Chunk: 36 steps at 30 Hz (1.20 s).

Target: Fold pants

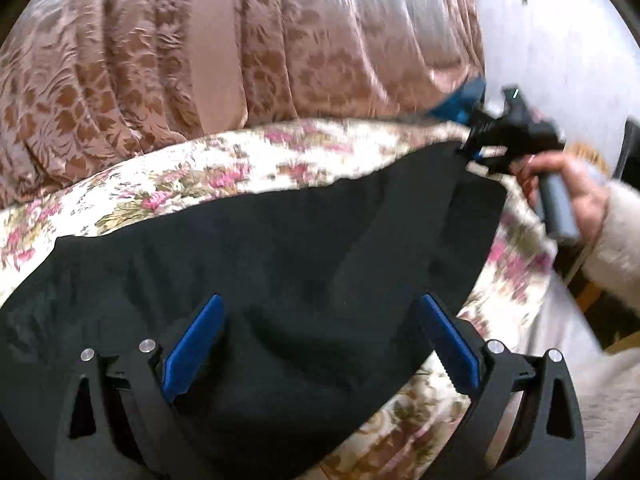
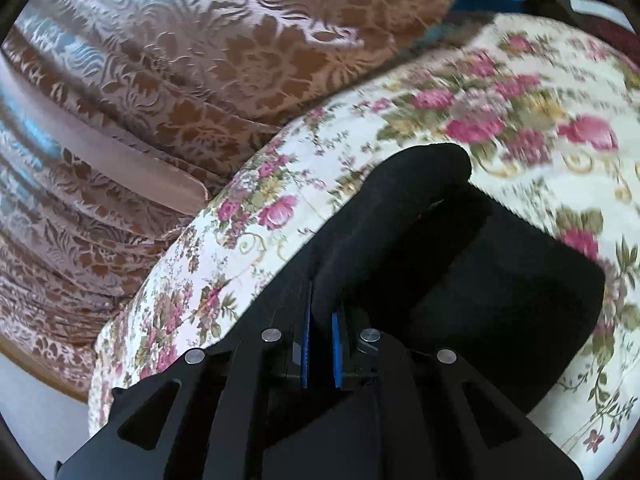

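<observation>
Black pants (image 1: 280,232) lie spread on a floral bedspread (image 1: 192,168). My left gripper (image 1: 320,344) is open, its blue pads wide apart just above the near part of the pants, holding nothing. In the left wrist view my right gripper (image 1: 472,148) is at the far right corner of the pants, pinching the edge. In the right wrist view my right gripper (image 2: 320,320) is shut on a raised fold of the black pants (image 2: 400,216), with cloth between its blue pads.
A brown patterned curtain (image 1: 200,60) hangs behind the bed (image 2: 520,80). The bed's edge drops off at the right in the left wrist view, with pale floor (image 1: 560,40) beyond. A blue object (image 1: 460,100) sits near the curtain's foot.
</observation>
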### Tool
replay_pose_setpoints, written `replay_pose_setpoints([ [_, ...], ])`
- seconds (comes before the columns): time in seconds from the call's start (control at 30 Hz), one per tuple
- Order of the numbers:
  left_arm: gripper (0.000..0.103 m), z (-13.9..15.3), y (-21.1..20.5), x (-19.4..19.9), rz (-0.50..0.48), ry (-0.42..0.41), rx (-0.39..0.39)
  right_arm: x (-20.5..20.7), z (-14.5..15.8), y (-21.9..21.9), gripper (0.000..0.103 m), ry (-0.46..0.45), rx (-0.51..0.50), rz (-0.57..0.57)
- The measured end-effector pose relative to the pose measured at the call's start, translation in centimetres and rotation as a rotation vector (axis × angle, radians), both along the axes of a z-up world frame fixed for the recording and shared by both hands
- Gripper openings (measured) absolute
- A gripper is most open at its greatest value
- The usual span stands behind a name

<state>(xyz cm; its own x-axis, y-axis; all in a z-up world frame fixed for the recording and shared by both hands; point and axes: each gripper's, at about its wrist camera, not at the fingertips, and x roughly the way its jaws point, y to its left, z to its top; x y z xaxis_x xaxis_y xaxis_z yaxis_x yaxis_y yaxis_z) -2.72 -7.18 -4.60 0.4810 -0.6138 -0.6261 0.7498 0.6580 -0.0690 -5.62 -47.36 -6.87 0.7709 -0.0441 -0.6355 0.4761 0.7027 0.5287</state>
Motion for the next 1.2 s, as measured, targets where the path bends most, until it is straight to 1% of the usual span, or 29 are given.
replay_pose_setpoints([
  [0.07,0.097,-0.5,-0.9,0.3,-0.017,0.016,0.033,-0.6,-0.6,-0.5,0.007,-0.006,0.028,-0.013],
  [0.13,0.097,-0.6,-1.4,0.3,-0.032,0.028,0.032,-1.1,-1.4,-1.3,0.008,-0.027,0.082,-0.018],
  [0.17,0.097,-0.7,-1.6,0.2,-0.034,0.027,0.036,-1.3,-1.6,-1.6,0.016,-0.034,0.101,-0.021],
  [0.2,0.093,-0.7,-1.7,0.1,-0.036,0.025,0.044,-1.6,-2.0,-2.1,0.028,-0.034,0.128,-0.034],
  [0.23,0.086,-0.7,-1.8,0.0,-0.043,0.026,0.045,-1.8,-2.3,-2.5,0.034,-0.035,0.147,-0.044],
  [0.27,0.084,-0.7,-2.0,-0.1,-0.049,0.027,0.046,-2.1,-2.7,-3.1,0.037,-0.051,0.179,-0.06],
  [0.3,0.081,-0.7,-2.1,-0.3,-0.053,0.021,0.05,-2.3,-3.0,-3.6,0.038,-0.066,0.202,-0.069],
  [0.37,0.069,-0.9,-2.6,-0.4,-0.063,0.015,0.06,-2.5,-3.7,-4.5,0.037,-0.089,0.251,-0.083],
  [0.43,0.051,-0.9,-3.2,-0.3,-0.078,0.014,0.078,-2.4,-4.3,-5.4,0.037,-0.129,0.295,-0.091],
  [0.47,0.046,-1.0,-3.4,-0.2,-0.084,0.017,0.086,-2.4,-4.5,-5.8,0.037,-0.149,0.308,-0.096],
  [0.53,0.025,-0.8,-3.8,-0.1,-0.096,0.003,0.12,-2.2,-4.3,-6.3,0.016,-0.17,0.31,-0.118],
  [0.57,0.021,-0.5,-3.8,-0.1,-0.101,0.003,0.122,-2.2,-4.1,-6.3,0.006,-0.181,0.302,-0.114],
  [0.6,0.016,0.1,-3.7,0.0,-0.106,0.008,0.11,-2.1,-3.5,-6.4,0.006,-0.189,0.28,-0.108],
  [0.67,0.016,1.8,-3.0,-0.1,-0.111,0.006,0.069,-2.5,-1.8,-6.0,0.006,-0.204,0.218,-0.093],
  [0.73,0.016,2.8,-2.5,-0.2,-0.131,0.023,0.037,-3.5,0.1,-5.5,0.006,-0.226,0.174,-0.066],
  [0.83,0.016,2.9,-2.3,-0.4,-0.178,0.077,0.024,-5.1,1.7,-5.1,0.006,-0.224,0.111,-0.046],
  [0.87,0.016,2.4,-2.5,-0.5,-0.193,0.097,0.034,-5.8,1.7,-5.0,0.006,-0.2,0.094,-0.045],
  [0.93,0.016,1.2,-3.0,-0.8,-0.212,0.113,0.068,-6.7,0.9,-5.3,0.006,-0.173,0.109,-0.055],
  [1.03,0.018,-0.3,-3.6,-1.1,-0.212,0.147,0.087,-7.9,-1.9,-5.9,0.006,-0.102,0.155,-0.095],
  [1.1,0.019,-1.1,-3.7,-1.0,-0.214,0.165,0.091,-8.7,-3.7,-6.2,0.006,-0.087,0.196,-0.12],
  [1.13,0.022,-1.4,-3.6,-0.9,-0.214,0.175,0.088,-8.9,-4.7,-6.3,0.006,-0.079,0.208,-0.128],
  [1.17,0.022,-1.4,-3.5,-0.9,-0.212,0.18,0.08,-9.0,-5.3,-6.3,0.006,-0.078,0.213,-0.128],
  [1.2,0.025,-1.4,-3.4,-0.8,-0.213,0.196,0.064,-9.1,-5.5,-6.2,0.006,-0.084,0.208,-0.127],
])
